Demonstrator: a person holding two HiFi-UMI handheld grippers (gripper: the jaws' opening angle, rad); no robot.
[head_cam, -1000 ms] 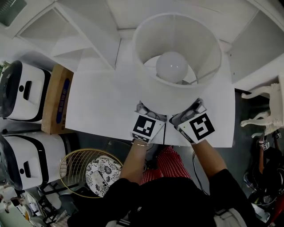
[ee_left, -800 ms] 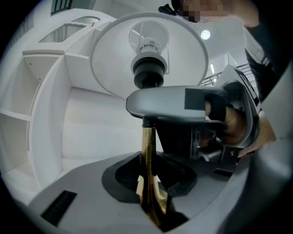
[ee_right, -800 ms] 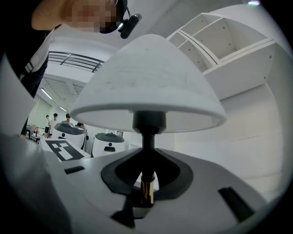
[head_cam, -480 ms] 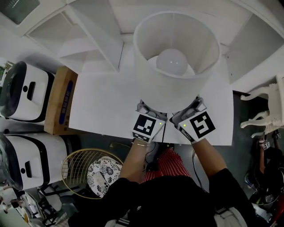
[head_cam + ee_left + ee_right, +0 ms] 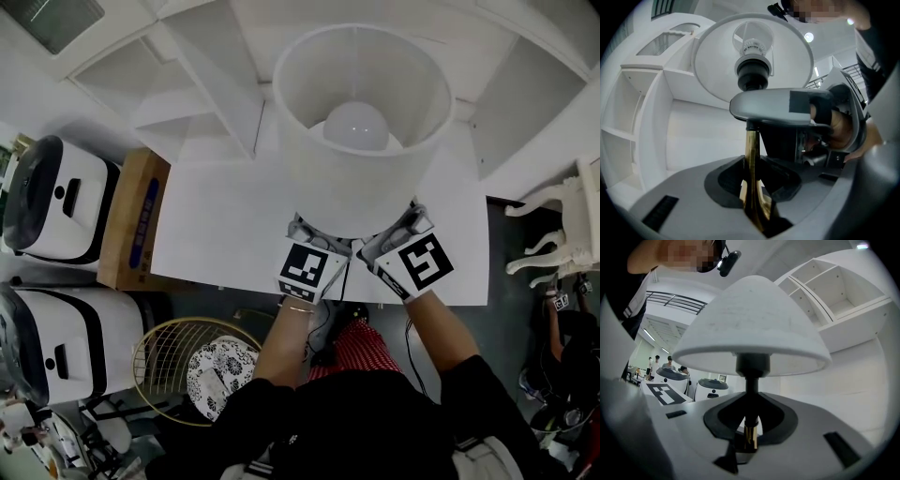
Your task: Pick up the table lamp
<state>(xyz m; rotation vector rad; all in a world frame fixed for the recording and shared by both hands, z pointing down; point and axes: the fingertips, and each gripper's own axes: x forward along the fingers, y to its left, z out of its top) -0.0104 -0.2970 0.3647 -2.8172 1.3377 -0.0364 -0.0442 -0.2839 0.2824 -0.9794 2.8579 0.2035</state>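
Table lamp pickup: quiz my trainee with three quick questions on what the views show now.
1. Fill in: in the head view, a round ___ sits inside the white lampshade.
2. True or false: the left gripper is shut on the lamp's brass stem.
3. The right gripper clamps: A the lampshade, B the brass stem, C the bulb.
Key: 1 bulb; 2 true; 3 B.

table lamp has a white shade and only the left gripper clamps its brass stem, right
No: the right gripper is clamped on the brass stem too, as the right gripper view shows. The left gripper grips it and the shade is white.
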